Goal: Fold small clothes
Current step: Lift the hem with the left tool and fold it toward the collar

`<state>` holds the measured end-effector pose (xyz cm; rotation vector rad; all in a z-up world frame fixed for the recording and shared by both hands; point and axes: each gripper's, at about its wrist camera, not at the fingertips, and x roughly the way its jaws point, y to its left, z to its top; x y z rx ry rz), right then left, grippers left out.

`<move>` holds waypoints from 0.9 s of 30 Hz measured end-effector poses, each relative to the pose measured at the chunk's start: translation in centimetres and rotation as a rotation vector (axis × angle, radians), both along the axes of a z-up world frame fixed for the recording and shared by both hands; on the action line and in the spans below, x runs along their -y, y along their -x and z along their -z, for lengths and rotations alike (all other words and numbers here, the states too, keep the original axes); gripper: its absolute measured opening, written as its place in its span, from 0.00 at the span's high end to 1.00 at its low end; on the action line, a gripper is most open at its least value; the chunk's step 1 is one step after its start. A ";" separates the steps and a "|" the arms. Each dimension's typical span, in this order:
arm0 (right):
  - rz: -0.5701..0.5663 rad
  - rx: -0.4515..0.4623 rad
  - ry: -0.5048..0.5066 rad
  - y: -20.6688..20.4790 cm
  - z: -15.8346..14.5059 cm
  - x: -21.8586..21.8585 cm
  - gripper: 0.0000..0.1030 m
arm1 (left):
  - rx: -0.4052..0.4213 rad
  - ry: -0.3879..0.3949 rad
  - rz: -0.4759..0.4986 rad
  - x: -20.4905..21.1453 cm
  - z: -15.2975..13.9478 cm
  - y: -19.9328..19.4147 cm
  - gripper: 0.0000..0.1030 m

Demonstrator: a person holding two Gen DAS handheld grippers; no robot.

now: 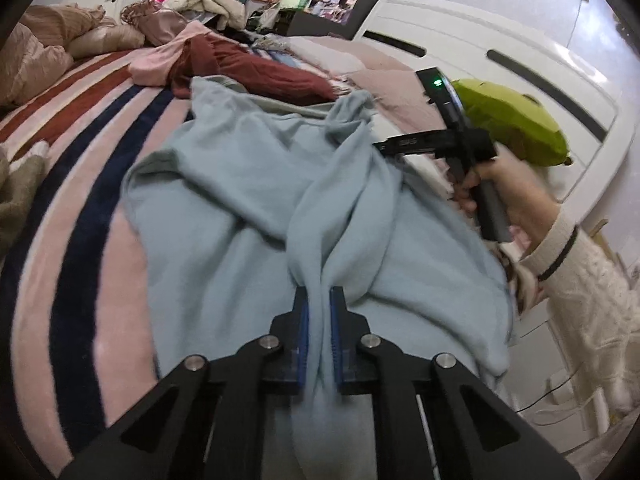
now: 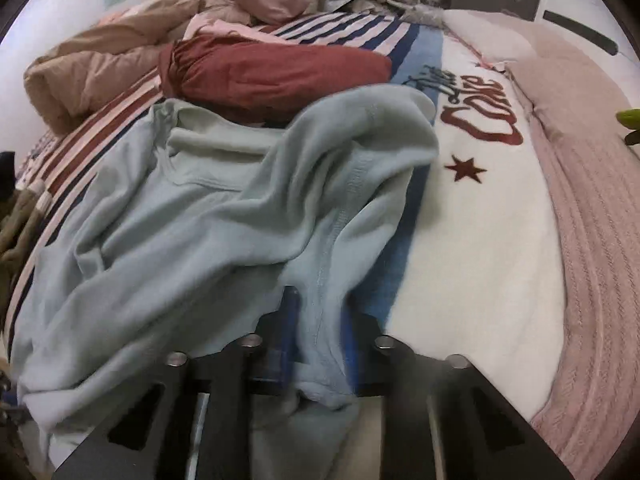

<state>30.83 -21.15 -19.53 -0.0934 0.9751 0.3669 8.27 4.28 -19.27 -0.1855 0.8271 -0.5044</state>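
One bed (image 1: 60, 208) carries everything, covered by a soft fleece blanket striped pink, maroon and navy, white with red lettering toward its right edge. One crumpled pale-blue soft knit garment (image 1: 224, 200) sprawls over the middle of the bed, reaching its near edge. One dark-red gathered woven garment (image 2: 272, 76) lies bunched just beyond it, touching its far hem. Two black left tongs (image 1: 319, 312) with blue ribbed pads pinch a raised ridge of the blue garment. The right tongs (image 2: 318, 320) pinch a seamed fold of it near the bed's near edge; the left view shows them held by a hand.
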 end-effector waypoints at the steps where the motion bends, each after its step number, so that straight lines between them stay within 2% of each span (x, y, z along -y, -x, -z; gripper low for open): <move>1: 0.026 0.029 0.035 0.1 -0.4 0.1 0.97 | 0.006 0.017 0.017 0.2 -0.2 0.0 0.93; 4: 0.130 0.110 0.205 -0.3 -1.4 1.9 1.00 | 0.013 0.030 0.049 1.5 -0.6 -0.2 0.93; 5: 0.146 0.082 0.178 -0.5 -1.4 3.1 1.00 | 0.014 0.017 0.050 1.8 -0.6 -0.4 0.93; 7: 0.177 0.028 0.059 -0.6 -1.4 5.9 0.99 | 0.019 -0.029 0.043 2.0 -0.6 -0.5 0.93; 10: 0.132 0.042 -0.044 0.6 -2.7 6.9 0.97 | 0.004 -0.065 0.011 0.6 -0.4 -0.5 0.91; 11: 0.105 0.029 -0.080 1.1 -3.0 6.7 0.93 | -0.016 -0.064 0.017 -0.1 -0.2 -0.4 0.91; 12: 0.067 0.020 -0.115 1.8 -3.4 6.4 0.74 | -0.018 -0.067 0.011 -0.6 0.0 -0.2 0.88; 13: 0.039 0.022 -0.118 2.5 -3.7 5.7 0.55 | -0.020 -0.070 0.007 -1.1 0.1 0.1 0.80; 14: 0.008 0.033 -0.099 3.4 -3.9 4.9 0.50 | -0.023 -0.072 0.002 -1.5 0.1 0.3 0.75; 16: -0.038 0.042 -0.056 5.6 -4.0 3.5 0.50 | -0.022 -0.069 0.004 -2.2 -0.2 1.1 0.54; 18: -0.055 0.028 -0.057 7.4 -3.7 3.0 0.50 | -0.024 -0.020 0.054 -2.5 -0.3 2.2 0.39; 19: -0.060 0.025 -0.069 8.4 -3.7 3.0 0.50 | -0.025 0.009 0.079 -2.5 -0.3 2.6 0.39; 21: -0.065 0.019 -0.089 10.3 -3.4 3.0 0.50 | -0.037 0.014 0.105 -2.1 0.0 3.5 0.39; 23: -0.070 0.015 -0.114 12.2 -3.0 3.5 0.50 | -0.027 -0.044 0.104 -1.3 0.3 3.9 0.39; 24: -0.068 0.012 -0.130 12.8 -2.9 3.5 0.50 | -0.013 -0.071 0.106 -0.9 0.4 4.3 0.47; 25: -0.065 0.007 -0.145 13.5 -2.7 3.7 0.50 | -0.007 -0.084 0.109 -0.5 0.4 4.5 0.70; 27: -0.058 0.009 -0.165 14.9 -2.7 3.9 0.50 | -0.013 -0.126 0.099 -0.1 0.5 4.6 0.93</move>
